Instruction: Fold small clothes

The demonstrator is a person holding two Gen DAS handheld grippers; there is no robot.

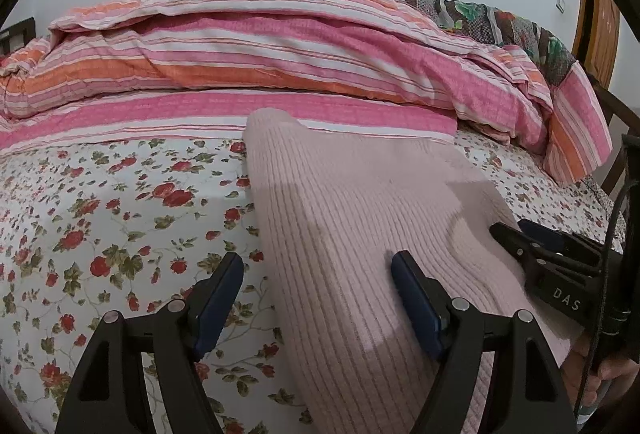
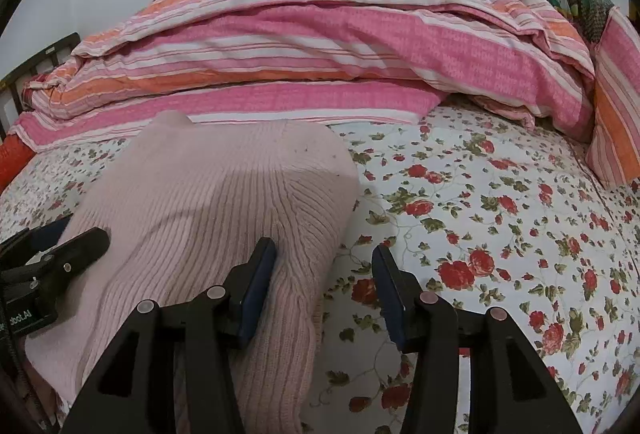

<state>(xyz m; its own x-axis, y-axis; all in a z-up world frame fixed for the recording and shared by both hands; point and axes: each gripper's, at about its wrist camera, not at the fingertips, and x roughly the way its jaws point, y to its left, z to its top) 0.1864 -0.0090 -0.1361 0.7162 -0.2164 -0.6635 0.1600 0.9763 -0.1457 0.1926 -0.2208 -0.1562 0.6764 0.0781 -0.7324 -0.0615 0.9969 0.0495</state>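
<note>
A pale pink ribbed knit garment (image 1: 352, 218) lies flat on the floral bedsheet (image 1: 120, 218); it also shows in the right wrist view (image 2: 208, 201). My left gripper (image 1: 318, 270) is open and straddles the garment's left edge, right finger on the knit, left finger over the sheet. My right gripper (image 2: 324, 262) is open and straddles the garment's right edge, left finger on the knit. Each gripper shows at the side of the other's view: the right gripper (image 1: 520, 234) and the left gripper (image 2: 80, 234).
A pink, orange and white striped duvet (image 1: 280, 49) is heaped along the far side of the bed, with a dark patterned blanket (image 1: 460, 5) behind it. A striped pillow (image 2: 616, 105) lies at far right. Floral sheet (image 2: 500, 234) spreads right of the garment.
</note>
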